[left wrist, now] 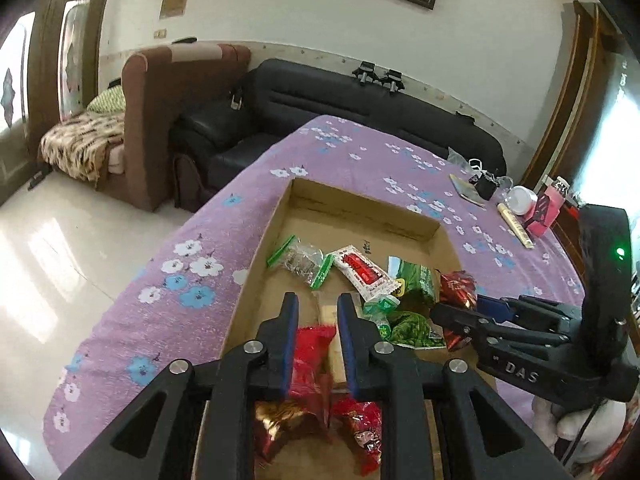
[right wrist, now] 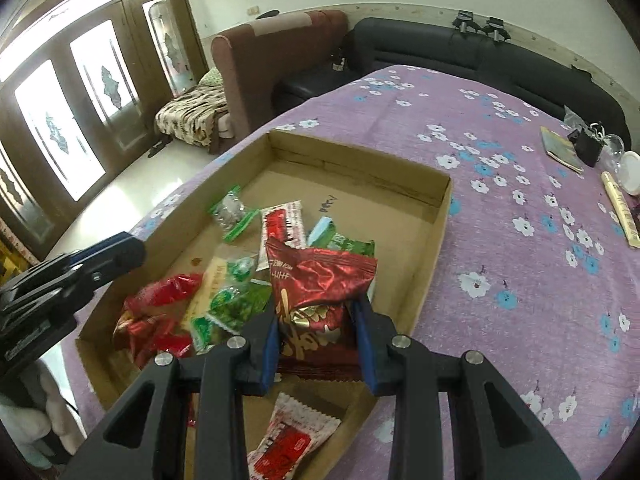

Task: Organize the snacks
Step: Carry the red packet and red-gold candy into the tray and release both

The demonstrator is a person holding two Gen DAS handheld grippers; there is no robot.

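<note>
A shallow cardboard box [left wrist: 360,204] [right wrist: 360,156] lies on the purple flowered tablecloth and holds several snack packets: green-edged clear ones [left wrist: 298,258], a red-and-white one [left wrist: 362,272] and green ones [left wrist: 416,280]. My left gripper [left wrist: 318,306] hangs over the near end of the box, open with a narrow gap. A blurred bright red packet [left wrist: 312,356] shows between and under its fingers, with no pad pressing on it. My right gripper [right wrist: 316,308] is shut on a dark red foil packet [right wrist: 320,276] above the box. Each gripper shows in the other's view: the right [left wrist: 460,316], the left [right wrist: 124,252].
At the table's far right lie a booklet [right wrist: 560,152], a black object [right wrist: 588,146], a white jar [left wrist: 522,200], a pink box [left wrist: 544,212] and a yellow tube [right wrist: 620,208]. A black sofa [left wrist: 360,100] and a brown armchair [left wrist: 160,120] stand behind the table. The table's left edge drops to a tiled floor [left wrist: 60,260].
</note>
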